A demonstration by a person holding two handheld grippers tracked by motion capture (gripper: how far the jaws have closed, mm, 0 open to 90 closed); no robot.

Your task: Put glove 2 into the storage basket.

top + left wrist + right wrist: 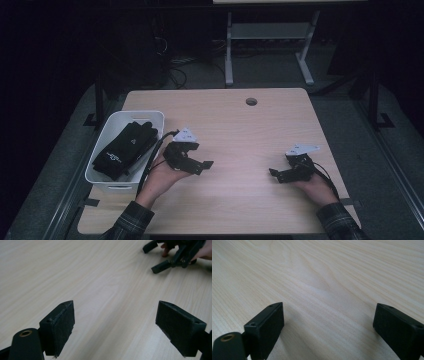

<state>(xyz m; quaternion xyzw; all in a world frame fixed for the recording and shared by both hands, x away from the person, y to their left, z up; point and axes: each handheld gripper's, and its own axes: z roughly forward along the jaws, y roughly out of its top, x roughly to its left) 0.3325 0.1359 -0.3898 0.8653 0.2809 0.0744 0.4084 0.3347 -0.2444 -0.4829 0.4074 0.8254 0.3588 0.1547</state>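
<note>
The black gloves [125, 147] lie heaped in the white bin [112, 120], just left of the left tongs [200, 165]; both these and the right tongs [276, 174] gape empty, and the gloves look soft, light and limp, best pinched at a bunched fold.

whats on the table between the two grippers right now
Nothing: the stretch of table between the left gripper and the right gripper is bare wood in the high view. The left gripper view shows the same bare wood.
</note>
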